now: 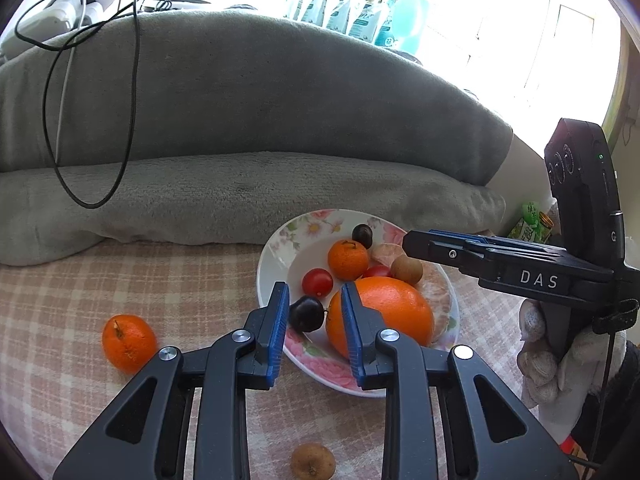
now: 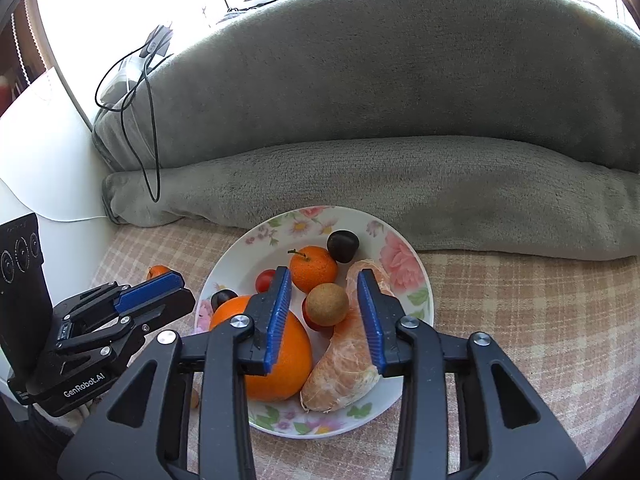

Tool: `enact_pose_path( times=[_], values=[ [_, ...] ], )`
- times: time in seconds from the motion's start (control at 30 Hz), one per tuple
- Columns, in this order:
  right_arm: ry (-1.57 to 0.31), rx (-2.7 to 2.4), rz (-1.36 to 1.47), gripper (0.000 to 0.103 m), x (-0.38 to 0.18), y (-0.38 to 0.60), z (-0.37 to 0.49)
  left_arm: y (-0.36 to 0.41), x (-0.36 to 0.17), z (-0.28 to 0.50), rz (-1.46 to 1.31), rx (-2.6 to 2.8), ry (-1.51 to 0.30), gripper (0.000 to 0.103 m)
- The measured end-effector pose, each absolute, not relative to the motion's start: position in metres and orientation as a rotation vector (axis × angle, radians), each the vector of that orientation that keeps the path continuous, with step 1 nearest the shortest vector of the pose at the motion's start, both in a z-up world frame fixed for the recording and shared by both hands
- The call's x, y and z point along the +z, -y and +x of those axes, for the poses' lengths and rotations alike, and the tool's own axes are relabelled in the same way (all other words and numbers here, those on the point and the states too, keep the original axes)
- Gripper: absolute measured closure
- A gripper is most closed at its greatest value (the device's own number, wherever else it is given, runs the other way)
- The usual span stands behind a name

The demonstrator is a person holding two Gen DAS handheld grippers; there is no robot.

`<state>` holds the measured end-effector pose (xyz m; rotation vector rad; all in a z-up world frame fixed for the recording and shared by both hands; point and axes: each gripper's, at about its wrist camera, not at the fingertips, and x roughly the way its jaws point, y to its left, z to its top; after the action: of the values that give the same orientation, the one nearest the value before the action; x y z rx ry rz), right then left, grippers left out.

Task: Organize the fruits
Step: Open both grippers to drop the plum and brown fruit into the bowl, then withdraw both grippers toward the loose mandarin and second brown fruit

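A floral plate (image 1: 276,240) (image 2: 240,248) holds a large orange (image 1: 388,312), a mandarin (image 2: 313,267), a peeled citrus piece (image 2: 344,364), cherry tomatoes, dark cherries and a longan (image 2: 326,304). My left gripper (image 1: 314,298) is open at the plate's near rim. A dark cherry (image 1: 306,314) lies on the plate just past its tips, with the pads apart from it. My right gripper (image 2: 324,308) hangs open over the plate, its pads either side of the longan and not touching it. Off the plate lie a mandarin (image 1: 129,343) and a second longan (image 1: 312,460).
The plate rests on a pink checked cloth (image 1: 120,280). A rolled grey blanket (image 1: 240,184) runs right behind it, with black cables (image 1: 132,80) draped over it. Green drink cartons (image 1: 530,224) stand far right. A white panel (image 2: 48,140) borders the left side.
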<state>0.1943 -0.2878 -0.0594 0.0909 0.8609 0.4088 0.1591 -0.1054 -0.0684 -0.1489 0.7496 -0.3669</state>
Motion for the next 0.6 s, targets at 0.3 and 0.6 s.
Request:
enact_pose_path(
  times=[0.3,0.6],
  values=[
    [-0.819,0.400,0.077,0.022,-0.050,0.285,0.188,0.109,-0.063,0.151,-0.130,-0.381,-0.734,0.048],
    [-0.813,0.398,0.074,0.011,-0.046,0.282,0.185,0.107,-0.061,0.147,-0.118,-0.358,-0.723,0.030]
  ],
)
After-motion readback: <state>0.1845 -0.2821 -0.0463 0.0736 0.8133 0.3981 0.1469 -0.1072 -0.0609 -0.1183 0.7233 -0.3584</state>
